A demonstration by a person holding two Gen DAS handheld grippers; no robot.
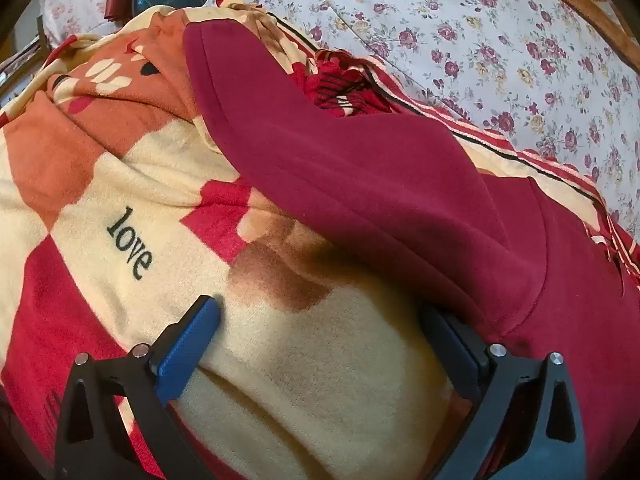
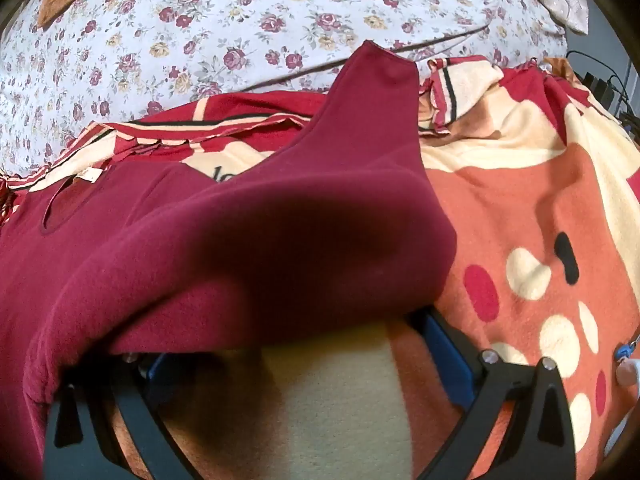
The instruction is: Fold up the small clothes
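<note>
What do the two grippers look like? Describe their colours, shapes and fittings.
The left gripper has black angular arms with triangular cut-outs, silver round bolt heads at the pivots, and flat blue pads lining its jaws. The right gripper is built the same: black arms, silver bolts, blue pads. No cables or sleeves show.

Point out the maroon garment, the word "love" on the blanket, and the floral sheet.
maroon garment (image 1: 380, 184), left wrist view, middle of its cloth.
word "love" (image 1: 130, 242), left wrist view, printed letters.
floral sheet (image 2: 200, 40), right wrist view, bare patch.
</note>
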